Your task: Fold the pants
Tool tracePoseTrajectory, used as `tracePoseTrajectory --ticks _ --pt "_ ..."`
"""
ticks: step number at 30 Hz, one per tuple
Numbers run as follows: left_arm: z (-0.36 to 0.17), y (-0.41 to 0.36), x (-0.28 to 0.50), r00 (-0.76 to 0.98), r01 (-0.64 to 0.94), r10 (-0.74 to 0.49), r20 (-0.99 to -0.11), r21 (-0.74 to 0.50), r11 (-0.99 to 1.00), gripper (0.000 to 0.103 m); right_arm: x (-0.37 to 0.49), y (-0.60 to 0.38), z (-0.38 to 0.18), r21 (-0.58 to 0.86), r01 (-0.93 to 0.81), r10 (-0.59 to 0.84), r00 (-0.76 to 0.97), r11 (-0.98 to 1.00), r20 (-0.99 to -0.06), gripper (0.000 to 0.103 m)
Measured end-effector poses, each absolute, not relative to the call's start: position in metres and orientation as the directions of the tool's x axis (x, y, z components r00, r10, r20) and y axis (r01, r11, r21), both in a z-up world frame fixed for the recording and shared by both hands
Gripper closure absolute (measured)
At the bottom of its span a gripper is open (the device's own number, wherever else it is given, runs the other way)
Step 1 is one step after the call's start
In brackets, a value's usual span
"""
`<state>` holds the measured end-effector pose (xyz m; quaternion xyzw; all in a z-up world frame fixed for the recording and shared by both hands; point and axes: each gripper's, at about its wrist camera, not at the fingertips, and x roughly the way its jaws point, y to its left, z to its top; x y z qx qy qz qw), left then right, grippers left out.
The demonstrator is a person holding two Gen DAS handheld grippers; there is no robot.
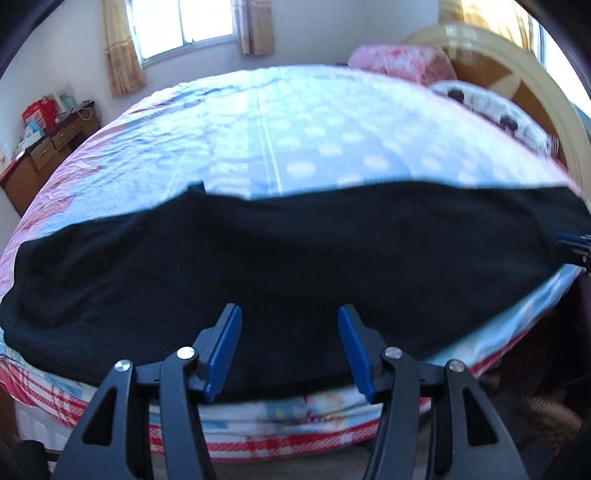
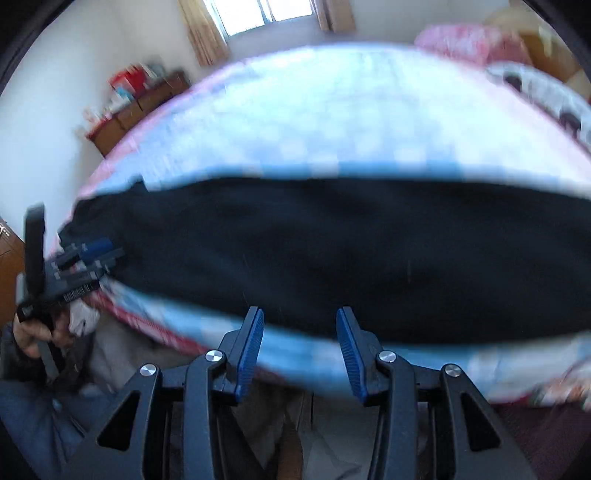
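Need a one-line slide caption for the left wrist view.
Left gripper, fingers open, above black fabric pants spread across a blue polka-dot bedsheet.

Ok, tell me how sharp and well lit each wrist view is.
Left wrist view: mostly sharp, the black pants so dark their folds barely show, the window blown out. Right wrist view: motion-smeared across the bedspread and pants, only the right gripper crisp. Both bulge with fisheye.
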<state>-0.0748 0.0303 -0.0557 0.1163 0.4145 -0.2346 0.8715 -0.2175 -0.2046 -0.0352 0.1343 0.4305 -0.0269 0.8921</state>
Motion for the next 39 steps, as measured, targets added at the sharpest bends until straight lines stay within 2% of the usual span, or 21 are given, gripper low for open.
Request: tracePoseTrajectory --ticks 4,7,9,13,15,17,21,26,29,31,33,36,39 --pt "-0.051 0.015 -0.068 0.555 0.52 -0.349 -0.755 -0.013 0.854 0.042 -0.179 -0.191 -0.011 0.303 0.058 0.17 0.721 0.951 -0.672 0.059" --pt "-0.064 -0.001 -0.071 0.54 0.555 -0.341 -0.769 0.021 0.831 0.042 -0.134 -0.176 -0.022 0.367 0.022 0.24 0.72 0.93 -0.651 0.059" --pt "-0.076 -0.005 -0.072 0.509 0.575 -0.323 -0.798 0.036 0.818 0.042 -0.11 -0.162 -0.035 0.407 -0.006 0.297 0.693 0.913 -0.656 0.059" --pt "-0.07 0.009 -0.072 0.507 0.6 -0.357 -0.785 0.024 0.799 0.042 -0.085 -0.148 -0.074 0.39 0.031 0.292 0.609 0.92 -0.737 0.059" --pt "-0.06 0.025 -0.064 0.506 0.584 -0.382 -0.773 -0.02 0.812 0.042 -0.091 -0.151 -0.077 0.424 0.03 0.307 0.643 0.905 -0.702 0.059" --pt "-0.052 0.041 -0.054 0.524 0.549 -0.39 -0.757 -0.05 0.834 0.04 -0.092 -0.15 -0.074 0.418 0.037 0.303 0.632 0.908 -0.713 0.059" --pt "-0.043 0.076 -0.022 0.648 0.365 -0.254 -0.718 0.0 0.931 0.038 -0.086 -0.131 -0.051 0.392 -0.044 0.313 0.684 0.919 -0.658 0.059" --pt "-0.06 0.106 0.001 0.67 0.192 -0.057 -0.74 0.099 0.976 0.038 -0.037 -0.07 -0.048 0.397 -0.191 0.42 0.642 0.898 -0.641 0.059" --pt "-0.069 0.121 0.005 0.659 0.162 -0.052 -0.75 0.074 0.984 0.038 -0.005 -0.031 -0.066 0.389 -0.223 0.442 0.588 0.894 -0.677 0.059" --pt "-0.07 0.12 0.004 0.67 0.174 -0.041 -0.741 0.103 0.979 0.038 0.01 -0.013 -0.077 0.361 -0.219 0.418 0.592 0.906 -0.689 0.059" --pt "-0.073 0.114 0.002 0.68 0.174 -0.02 -0.733 0.135 0.975 0.036 0.012 -0.006 -0.073 0.345 -0.212 0.398 0.626 0.915 -0.67 0.051" --pt "-0.072 0.111 0.001 0.682 0.166 -0.014 -0.731 0.136 0.977 0.033 0.013 -0.009 -0.075 0.41 -0.201 0.438 0.628 0.89 -0.643 0.037" --pt "-0.07 0.114 0.001 0.678 0.156 -0.008 -0.735 0.133 0.979 0.033 0.004 -0.015 -0.072 0.444 -0.196 0.458 0.638 0.874 -0.619 0.037"
